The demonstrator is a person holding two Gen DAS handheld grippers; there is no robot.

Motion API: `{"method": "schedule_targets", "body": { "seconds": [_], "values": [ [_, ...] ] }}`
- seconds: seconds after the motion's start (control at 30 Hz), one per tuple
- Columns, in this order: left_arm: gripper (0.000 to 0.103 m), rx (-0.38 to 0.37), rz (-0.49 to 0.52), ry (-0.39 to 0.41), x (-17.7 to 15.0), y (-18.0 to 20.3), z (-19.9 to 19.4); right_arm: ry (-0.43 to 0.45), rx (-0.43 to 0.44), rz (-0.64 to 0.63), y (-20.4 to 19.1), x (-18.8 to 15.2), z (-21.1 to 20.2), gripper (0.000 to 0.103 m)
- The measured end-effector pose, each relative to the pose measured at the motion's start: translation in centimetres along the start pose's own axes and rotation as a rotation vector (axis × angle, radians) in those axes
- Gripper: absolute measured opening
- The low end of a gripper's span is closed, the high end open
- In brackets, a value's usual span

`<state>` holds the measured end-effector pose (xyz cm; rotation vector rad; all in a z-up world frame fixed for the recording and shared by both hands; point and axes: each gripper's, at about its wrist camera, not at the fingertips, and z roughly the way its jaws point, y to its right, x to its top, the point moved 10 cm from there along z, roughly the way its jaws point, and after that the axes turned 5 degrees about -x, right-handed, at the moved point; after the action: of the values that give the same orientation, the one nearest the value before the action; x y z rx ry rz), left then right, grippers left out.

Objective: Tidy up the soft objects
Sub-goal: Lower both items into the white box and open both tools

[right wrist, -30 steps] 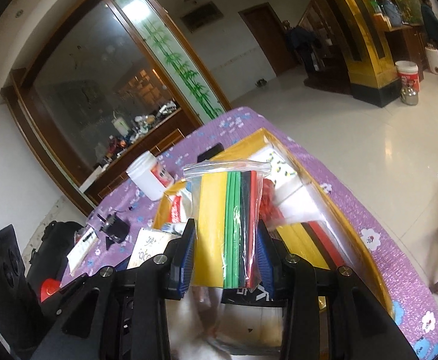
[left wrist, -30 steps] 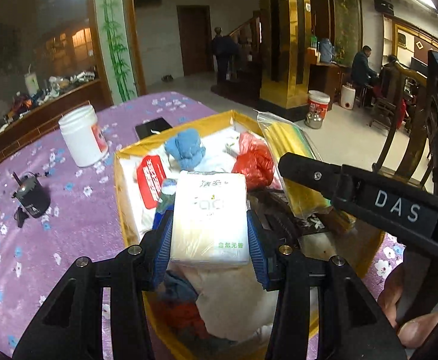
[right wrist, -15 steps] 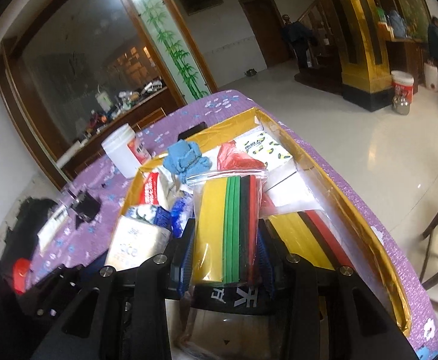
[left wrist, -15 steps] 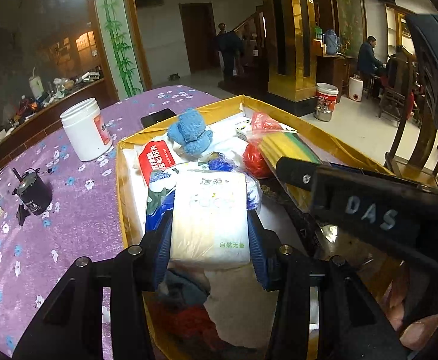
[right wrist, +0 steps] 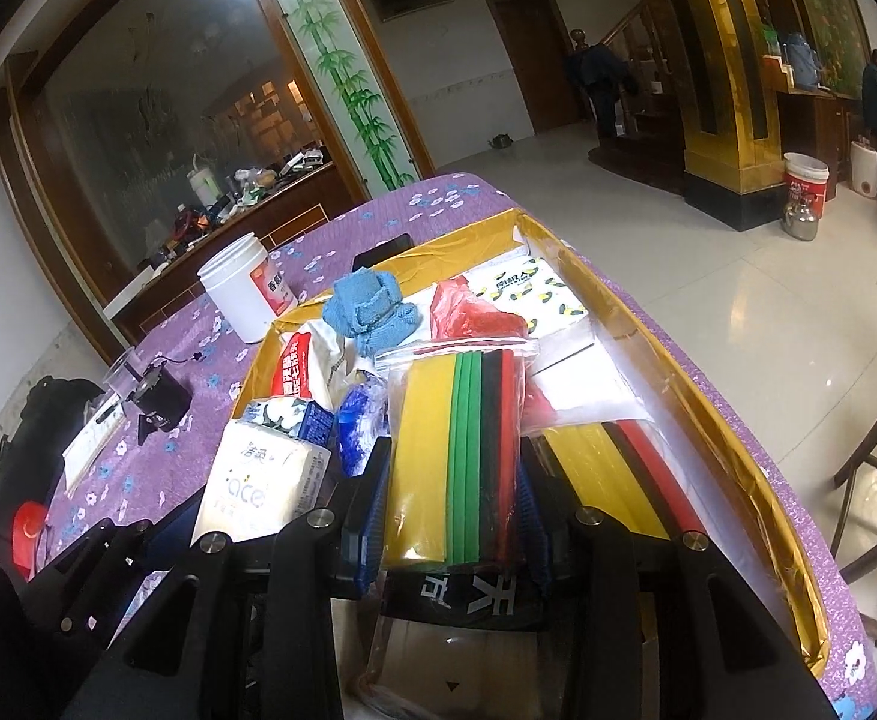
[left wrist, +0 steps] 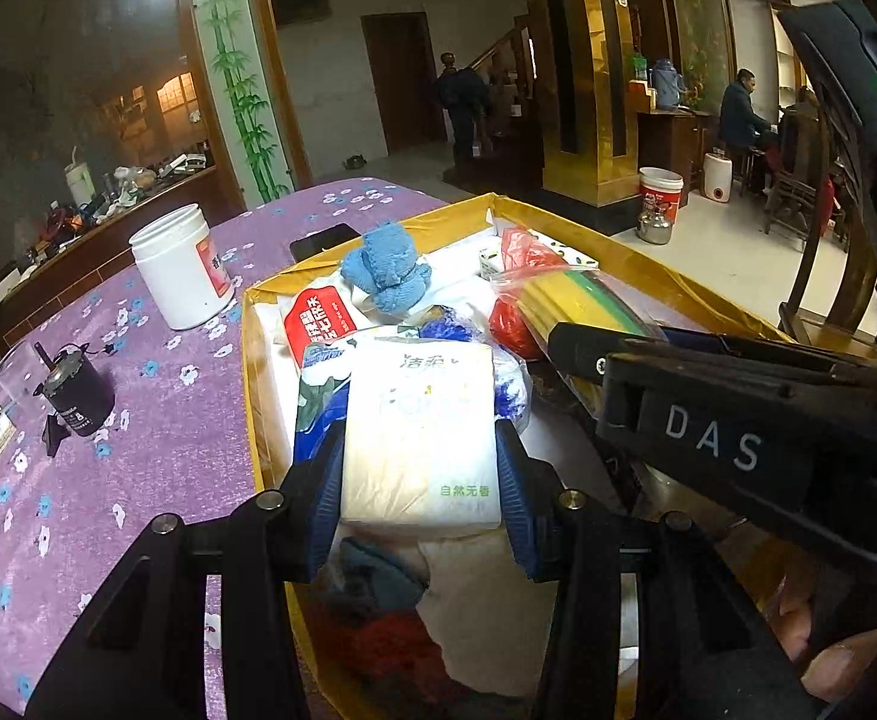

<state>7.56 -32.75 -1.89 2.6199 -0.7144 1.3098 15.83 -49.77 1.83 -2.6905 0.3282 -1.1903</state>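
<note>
The tissue pack (left wrist: pixel 420 432) is white and soft. The left gripper (left wrist: pixel 419 480) squeezes it between its two blue pads, just above the gold box (left wrist: pixel 666 276). Beside it, the right gripper (right wrist: pixel 455 516) pinches a clear bag of foam strips (right wrist: pixel 459 450), yellow, green, black and red, also over the box. Inside the box lie a blue cloth (left wrist: pixel 387 276), a red plastic bag (left wrist: pixel 519 252) and a red and white packet (left wrist: pixel 318 321). Something dark lies under the tissue pack, maybe clothes. The box sits on a purple flowered tablecloth (left wrist: pixel 138 450). A white jar (left wrist: pixel 177 270) stands just beside the box.
</note>
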Motion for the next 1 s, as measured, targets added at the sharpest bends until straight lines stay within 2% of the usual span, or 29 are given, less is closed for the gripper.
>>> {"method": "schedule_targets", "body": {
  "seconds": [0.3, 0.47, 0.6, 0.8, 1.0],
  "values": [
    [0.045, 0.001, 0.003, 0.001, 0.0, 0.0, 0.0, 0.008, -0.016, -0.009, 0.1, 0.1, -0.1, 0.042],
    [0.047, 0.001, 0.001, -0.001, 0.0, 0.0, 0.0, 0.013, -0.018, -0.01, 0.1, 0.1, -0.2, 0.048],
    [0.054, 0.003, 0.002, 0.001, 0.1, 0.0, -0.1, 0.013, -0.016, -0.011, 0.1, 0.1, -0.3, 0.05],
    [0.066, -0.002, 0.009, 0.018, 0.3, 0.2, -0.4, 0.021, -0.007, -0.016, -0.2, 0.1, -0.6, 0.058],
    [0.07, -0.004, 0.021, 0.029, 0.4, 0.3, -0.7, 0.062, -0.018, -0.016, -0.2, 0.6, -1.4, 0.068]
  ]
}}
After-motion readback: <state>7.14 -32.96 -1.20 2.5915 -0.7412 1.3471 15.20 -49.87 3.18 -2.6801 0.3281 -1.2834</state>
